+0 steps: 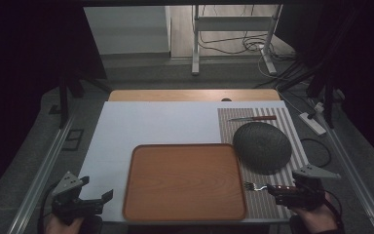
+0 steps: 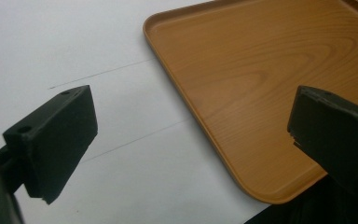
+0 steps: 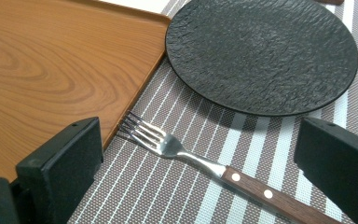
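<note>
Right gripper view: right tongs [image 3: 200,163] apart over the fork [image 3: 223,173]; best clamp its wooden handle squarely. Left tongs [image 2: 191,140] apart.

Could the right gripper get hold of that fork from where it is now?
Probably yes. The right gripper has its jaws wide open, and the fork lies flat on the striped mat between them, with nothing over its wooden handle. The tray and black plate sit clear of it.

My fork [image 3: 168,145] is shiny metal, wood-handled; tray [image 3: 51,56] smooth grained wood; plate [image 3: 261,51] rough matt black; mat [image 3: 168,196] woven.
</note>
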Tool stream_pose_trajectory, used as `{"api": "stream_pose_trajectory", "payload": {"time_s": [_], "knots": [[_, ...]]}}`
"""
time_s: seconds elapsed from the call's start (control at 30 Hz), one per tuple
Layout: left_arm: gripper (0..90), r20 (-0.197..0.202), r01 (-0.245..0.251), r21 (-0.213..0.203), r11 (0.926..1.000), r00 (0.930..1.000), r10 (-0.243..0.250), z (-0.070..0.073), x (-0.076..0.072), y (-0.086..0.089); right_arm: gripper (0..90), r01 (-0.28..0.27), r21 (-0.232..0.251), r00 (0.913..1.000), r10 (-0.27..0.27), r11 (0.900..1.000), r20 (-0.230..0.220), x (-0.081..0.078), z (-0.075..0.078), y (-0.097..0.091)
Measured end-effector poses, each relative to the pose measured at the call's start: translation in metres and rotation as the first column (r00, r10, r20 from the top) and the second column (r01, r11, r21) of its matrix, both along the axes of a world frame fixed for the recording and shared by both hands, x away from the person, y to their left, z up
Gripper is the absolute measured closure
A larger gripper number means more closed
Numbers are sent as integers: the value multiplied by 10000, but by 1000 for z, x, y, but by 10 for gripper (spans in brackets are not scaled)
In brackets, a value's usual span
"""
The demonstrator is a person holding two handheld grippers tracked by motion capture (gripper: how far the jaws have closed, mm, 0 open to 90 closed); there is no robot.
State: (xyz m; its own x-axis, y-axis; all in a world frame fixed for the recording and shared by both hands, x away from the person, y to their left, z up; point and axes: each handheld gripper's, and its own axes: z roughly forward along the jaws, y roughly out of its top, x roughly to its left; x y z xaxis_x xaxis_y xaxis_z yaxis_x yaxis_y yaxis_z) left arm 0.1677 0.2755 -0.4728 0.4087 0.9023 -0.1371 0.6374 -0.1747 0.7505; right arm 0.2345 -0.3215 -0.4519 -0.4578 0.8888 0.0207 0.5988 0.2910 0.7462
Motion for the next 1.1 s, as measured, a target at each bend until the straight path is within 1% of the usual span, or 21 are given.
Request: {"api": "stream_pose_trajectory", "payload": {"time_s": [0.17, 0.2, 0.43, 1.1], "knots": [[23, 1, -47, -112, 9999, 10000, 47, 0, -1, 1, 14, -198, -150, 9997, 197, 9997, -107, 1, -1, 2], [22, 3, -50, -132, 9999, 10000, 50, 0, 0, 2, 14, -231, -244, 9996, 227, 9994, -162, 1, -1, 3], [23, -8, 4, -80, 10000, 10000, -4, 0, -1, 1, 14, -276, -202, 9993, 271, 9994, -269, 2, -1, 3], [25, -55, 16, -32, 10000, 10000, -16, 0, 0, 1, 15, -539, -329, 9976, 523, 9980, -451, 4, -2, 6]]}}
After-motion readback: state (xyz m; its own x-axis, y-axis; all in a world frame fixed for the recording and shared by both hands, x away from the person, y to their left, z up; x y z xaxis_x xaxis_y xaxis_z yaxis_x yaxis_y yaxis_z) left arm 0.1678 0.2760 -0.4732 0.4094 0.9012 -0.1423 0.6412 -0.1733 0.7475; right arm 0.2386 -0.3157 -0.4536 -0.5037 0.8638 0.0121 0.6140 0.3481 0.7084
